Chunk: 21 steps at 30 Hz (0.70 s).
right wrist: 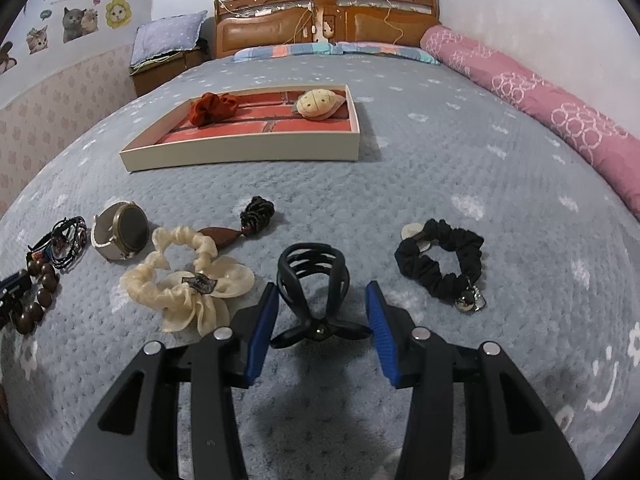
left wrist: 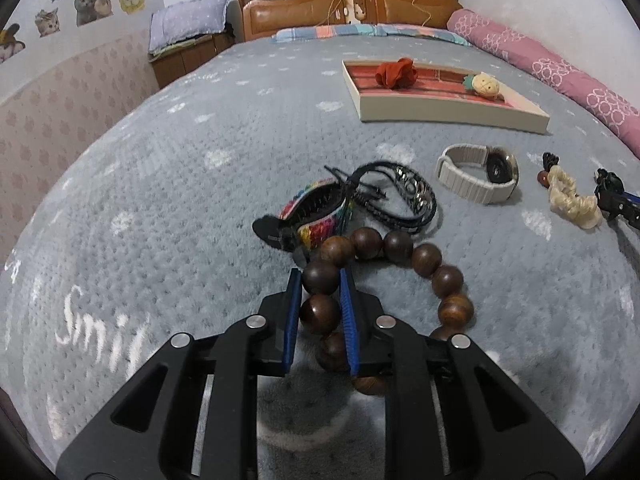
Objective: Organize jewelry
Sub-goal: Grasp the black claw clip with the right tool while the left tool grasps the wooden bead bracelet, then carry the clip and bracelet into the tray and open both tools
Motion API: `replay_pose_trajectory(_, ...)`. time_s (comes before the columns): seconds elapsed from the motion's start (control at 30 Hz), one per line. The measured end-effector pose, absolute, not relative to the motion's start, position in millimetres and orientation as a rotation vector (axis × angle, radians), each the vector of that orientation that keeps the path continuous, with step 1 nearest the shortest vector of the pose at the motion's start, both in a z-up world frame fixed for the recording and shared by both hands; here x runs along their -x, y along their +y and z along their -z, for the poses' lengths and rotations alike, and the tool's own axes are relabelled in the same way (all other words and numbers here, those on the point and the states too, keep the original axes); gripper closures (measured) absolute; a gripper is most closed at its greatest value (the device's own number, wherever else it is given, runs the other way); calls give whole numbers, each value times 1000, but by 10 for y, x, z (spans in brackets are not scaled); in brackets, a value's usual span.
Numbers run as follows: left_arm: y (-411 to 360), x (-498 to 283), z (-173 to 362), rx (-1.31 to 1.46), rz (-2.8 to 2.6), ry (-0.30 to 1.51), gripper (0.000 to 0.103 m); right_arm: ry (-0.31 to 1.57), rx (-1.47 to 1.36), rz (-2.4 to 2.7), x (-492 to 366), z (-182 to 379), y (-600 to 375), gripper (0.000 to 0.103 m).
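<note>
Wooden bead bracelet (left wrist: pixel 384 280) sat closest to us in the left wrist view, on the grey bedspread (left wrist: pixel 160 200), with the left gripper (left wrist: pixel 320 292) clenched on its near-left run of beads; both blue pads pressed on those beads. We saw its loop stretching away from the claw and slightly right, long axis roughly along the fingers. Just beyond it lay a rainbow hair clip (left wrist: pixel 308 216) and a black cord bracelet (left wrist: pixel 404 192), then a white-strap watch (left wrist: pixel 476 178) lying on its side to the right. We noted the right gripper (right wrist: pixel 322 320) straddling a black claw clip (right wrist: pixel 312 284), pads touching the clip's hinge wings but not visibly squeezing; teeth pointed away from us. A cream scrunchie (right wrist: pixel 188 280) lay left of it, a black scrunchie (right wrist: pixel 440 260) right. Farther off, a cream tray (right wrist: pixel 240 152) with a red brick-pattern floor held a rust scrunchie (right wrist: pixel 212 108) and a plush clip (right wrist: pixel 320 105). Behind were a wooden headboard (right wrist: pixel 328 20), a pink bolster (right wrist: pixel 540 96) and cat stickers (right wrist: pixel 80 16).
</note>
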<state>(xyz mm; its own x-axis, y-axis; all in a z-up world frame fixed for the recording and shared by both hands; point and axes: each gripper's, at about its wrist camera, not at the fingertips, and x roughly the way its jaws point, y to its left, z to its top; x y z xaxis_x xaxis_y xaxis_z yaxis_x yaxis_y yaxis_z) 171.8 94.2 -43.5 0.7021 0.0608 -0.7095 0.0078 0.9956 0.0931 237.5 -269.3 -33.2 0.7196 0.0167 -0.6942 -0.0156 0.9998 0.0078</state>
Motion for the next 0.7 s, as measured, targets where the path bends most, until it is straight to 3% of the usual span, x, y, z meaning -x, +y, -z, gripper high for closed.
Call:
replay_pose_trajectory(0.3,827,-1671,25,-37,31,631,85,649,18,-9,-2264,-32,-2691,58)
replay_pose_trajectory(0.7,516,-2179,-648,-7,65,514,85,571,8,-33,-2685,-574,-2640,58)
